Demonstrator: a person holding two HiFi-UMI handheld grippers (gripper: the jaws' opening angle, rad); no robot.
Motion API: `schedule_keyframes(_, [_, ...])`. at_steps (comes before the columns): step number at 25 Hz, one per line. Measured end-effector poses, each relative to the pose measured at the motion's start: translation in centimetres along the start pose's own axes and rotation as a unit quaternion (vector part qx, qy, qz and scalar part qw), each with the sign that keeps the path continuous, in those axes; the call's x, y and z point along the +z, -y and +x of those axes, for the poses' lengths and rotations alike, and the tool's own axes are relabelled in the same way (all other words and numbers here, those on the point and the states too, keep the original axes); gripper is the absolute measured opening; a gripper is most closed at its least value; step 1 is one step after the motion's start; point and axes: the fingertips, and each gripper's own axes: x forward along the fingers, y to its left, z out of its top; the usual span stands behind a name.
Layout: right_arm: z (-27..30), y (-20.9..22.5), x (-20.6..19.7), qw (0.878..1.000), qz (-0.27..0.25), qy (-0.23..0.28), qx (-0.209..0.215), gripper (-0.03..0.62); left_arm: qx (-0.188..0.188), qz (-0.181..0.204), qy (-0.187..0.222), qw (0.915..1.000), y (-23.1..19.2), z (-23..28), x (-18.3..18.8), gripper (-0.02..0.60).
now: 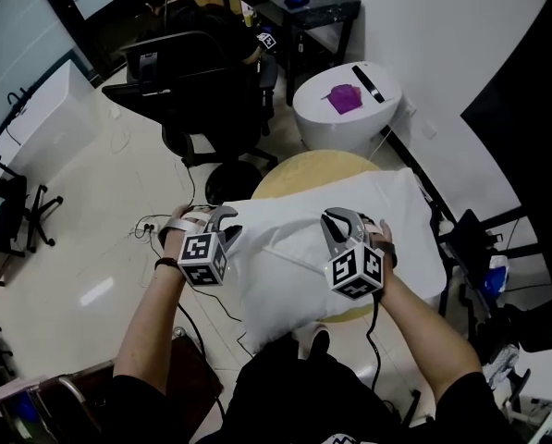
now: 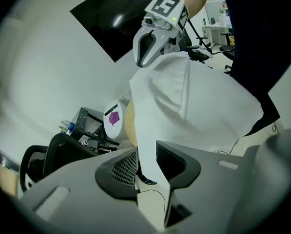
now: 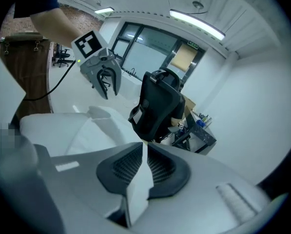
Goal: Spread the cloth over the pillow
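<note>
A white cloth (image 1: 280,271) lies rumpled over a white pillow (image 1: 396,215) on a round yellow table (image 1: 303,166); I cannot make out where cloth ends and pillow begins. My left gripper (image 1: 218,220) is at the cloth's left edge. In the left gripper view a strip of cloth (image 2: 194,101) runs between the jaws of that gripper (image 2: 147,156), which stand open and apart from it. My right gripper (image 1: 342,222) is over the middle of the cloth. In the right gripper view that gripper (image 3: 145,152) is shut on a fold of cloth (image 3: 138,186).
A black office chair (image 1: 197,86) stands beyond the table. A white round stool (image 1: 349,109) with a purple thing (image 1: 345,98) is at the back right, with a black desk (image 1: 294,7) behind it. Cables (image 1: 151,227) lie on the floor at left. A black stand (image 1: 465,234) is close at right.
</note>
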Motion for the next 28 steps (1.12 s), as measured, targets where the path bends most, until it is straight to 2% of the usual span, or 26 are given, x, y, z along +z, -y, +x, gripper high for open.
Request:
schedule_keyframes(5, [-1.1,-0.9,1.6,1.000,0.009,0.024,0.009,0.037,-0.033,-0.026,-0.004,0.9991,5.4,0.2,0.5,0.163])
schedule_keyframes(7, [-1.6,-1.3,2.1,0.999,0.017,0.032,0.013,0.037,-0.029,-0.027,-0.008,0.9992,6.6,1.2,0.7,0.198])
schedule_keyframes(10, [-2.0,-2.2,2.4,0.999,0.020,0.041,0.018,0.038,-0.002,-0.025,-0.036,0.9990,7.0,2.5,0.2,0.204])
schedule_keyframes(11, [-2.2,-2.6,2.4,0.999,0.019,0.043,0.022,0.037,0.012,-0.028,-0.045,0.9985,6.7,2.7,-0.1,0.185])
schedule_keyframes(13, [-2.7,-3.3,2.3,0.998,0.018,0.044,0.028,0.037,0.034,-0.034,-0.055,0.9974,6.2,2.4,-0.2,0.109])
schedule_keyframes(19, [-4.1,-4.0,1.4,0.998,0.021,0.042,0.034,0.037,0.050,-0.032,-0.052,0.9969,6.4,0.6,0.8,0.017])
schedule_keyframes(24, [-5.0,-4.0,0.6,0.998,0.024,0.046,0.032,0.037,0.048,-0.028,-0.048,0.9973,7.0,-1.7,2.1,0.013])
schedule_keyframes(28, [-6.3,-3.7,0.3,0.998,0.032,0.051,0.029,0.037,0.074,-0.021,-0.060,0.9952,6.8,-4.7,3.1,0.008])
